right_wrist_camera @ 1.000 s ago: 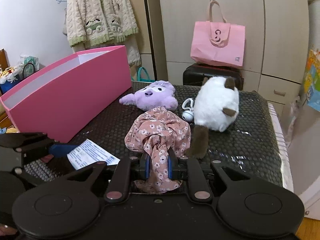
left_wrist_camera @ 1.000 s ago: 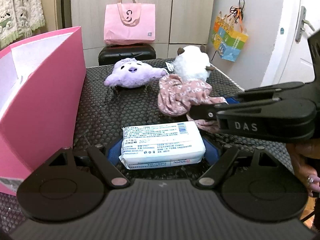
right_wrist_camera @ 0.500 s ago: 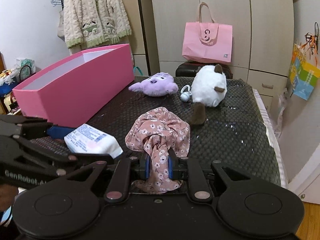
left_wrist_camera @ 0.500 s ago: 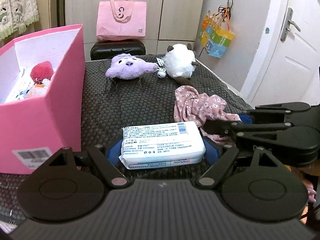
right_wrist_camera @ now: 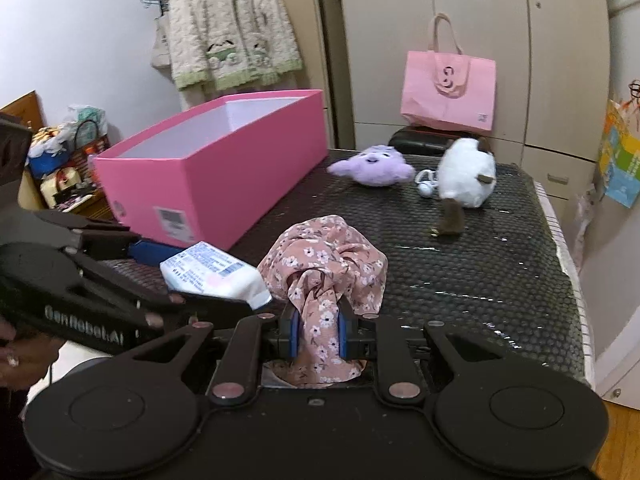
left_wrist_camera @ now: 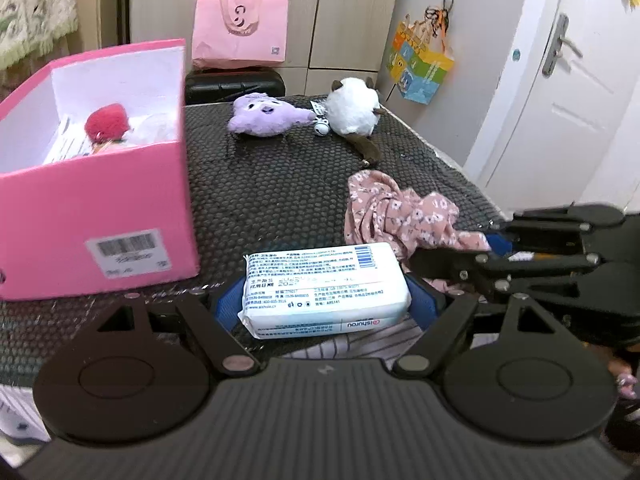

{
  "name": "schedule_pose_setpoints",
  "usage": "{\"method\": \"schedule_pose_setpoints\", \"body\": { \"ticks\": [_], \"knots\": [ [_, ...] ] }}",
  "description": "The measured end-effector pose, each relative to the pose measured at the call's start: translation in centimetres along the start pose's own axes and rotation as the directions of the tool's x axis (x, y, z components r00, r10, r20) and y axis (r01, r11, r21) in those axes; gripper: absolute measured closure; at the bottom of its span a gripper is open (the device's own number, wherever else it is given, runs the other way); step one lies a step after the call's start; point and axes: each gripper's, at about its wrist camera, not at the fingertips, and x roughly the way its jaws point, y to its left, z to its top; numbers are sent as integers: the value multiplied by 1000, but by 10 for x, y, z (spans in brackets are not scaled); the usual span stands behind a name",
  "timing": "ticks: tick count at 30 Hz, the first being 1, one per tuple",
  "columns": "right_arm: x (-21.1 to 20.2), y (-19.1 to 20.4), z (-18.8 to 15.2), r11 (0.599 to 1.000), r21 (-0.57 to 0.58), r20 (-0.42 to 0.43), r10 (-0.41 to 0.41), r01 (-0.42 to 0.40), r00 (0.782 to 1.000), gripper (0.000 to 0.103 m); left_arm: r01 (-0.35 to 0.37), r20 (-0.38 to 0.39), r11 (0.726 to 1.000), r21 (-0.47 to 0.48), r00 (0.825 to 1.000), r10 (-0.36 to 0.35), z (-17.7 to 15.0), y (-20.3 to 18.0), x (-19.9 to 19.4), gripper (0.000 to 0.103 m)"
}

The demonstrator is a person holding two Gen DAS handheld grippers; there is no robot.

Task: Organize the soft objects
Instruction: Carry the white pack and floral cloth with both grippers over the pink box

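Note:
My left gripper (left_wrist_camera: 326, 304) is shut on a white wet-wipe pack (left_wrist_camera: 320, 280), held just above the near end of the black mat. To its left stands the pink box (left_wrist_camera: 100, 208), with a red plush (left_wrist_camera: 106, 122) inside. My right gripper (right_wrist_camera: 318, 332) grips a bunched pink floral cloth (right_wrist_camera: 324, 256) between its blue pads (right_wrist_camera: 294, 334); its jaws are opening slightly, with the cloth still pinched. A purple plush (right_wrist_camera: 372, 164) and a white plush (right_wrist_camera: 466, 176) lie at the far end of the mat. The wipe pack (right_wrist_camera: 212, 268) shows left of the cloth.
A pink tote bag (left_wrist_camera: 240, 32) sits on a black case (left_wrist_camera: 236, 84) behind the mat. A white door (left_wrist_camera: 560, 80) and a colourful gift bag (left_wrist_camera: 424, 64) are on the right. A knitted cardigan (right_wrist_camera: 232, 24) hangs on the left wall.
Both grippers have drawn back toward the near edge with the wipe pack and the cloth. The plush toys look farther off, and the box's inside has come into view.

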Motion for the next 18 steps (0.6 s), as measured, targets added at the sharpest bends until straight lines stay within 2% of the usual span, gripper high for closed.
{"method": "schedule_pose_setpoints", "body": {
  "ticks": [7,14,18],
  "knots": [
    [-13,27,7,996,-21,18,86,-85,996,79,3,9,1000,-11,1000,-2,-1,29,-41,22],
    [-20,58,23,984,-91,34,155,-151,987,79,-65,51,998,9,997,64,2,46,-79,22],
    [-25,74,35,976,-134,73,182,-171,981,79,-88,95,996,21,992,86,6,53,-98,22]
  ]
}}
